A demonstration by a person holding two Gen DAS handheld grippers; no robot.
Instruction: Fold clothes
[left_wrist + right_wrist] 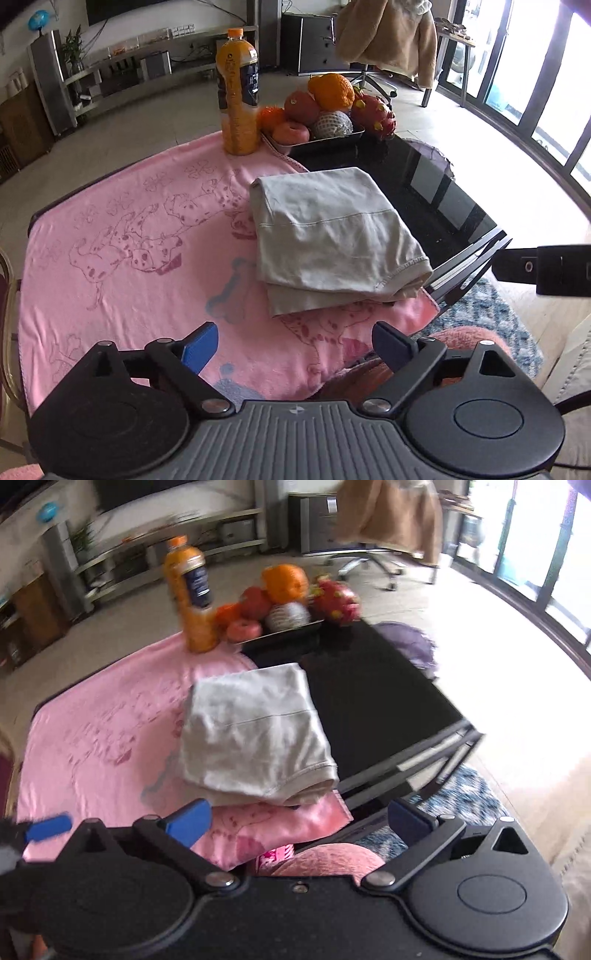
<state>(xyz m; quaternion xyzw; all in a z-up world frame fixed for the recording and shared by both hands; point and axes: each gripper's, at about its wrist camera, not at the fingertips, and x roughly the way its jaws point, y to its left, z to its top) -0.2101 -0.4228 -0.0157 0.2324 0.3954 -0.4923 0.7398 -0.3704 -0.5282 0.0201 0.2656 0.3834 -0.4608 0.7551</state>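
Observation:
A folded pale grey garment [332, 236] lies on a pink towel [140, 236] spread over the near part of a black glass table [436, 195]. In the left wrist view my left gripper [295, 345] hangs open above the towel's near edge, short of the garment, with nothing between its blue pads. Part of the right gripper shows at the right edge of this view. The right wrist view, blurred, shows the same garment [251, 731] beyond my right gripper [301, 821], which stands wide open and empty. A blue fingertip [50, 829] of the left gripper shows at its left edge.
An orange juice bottle [238, 92] stands on the towel's far edge. Beside it sits a tray of fruit [325, 110] with a dragon fruit. A patterned blue rug [484, 314] lies below the table's right side. A chair draped with a tan coat [388, 33] stands farther back.

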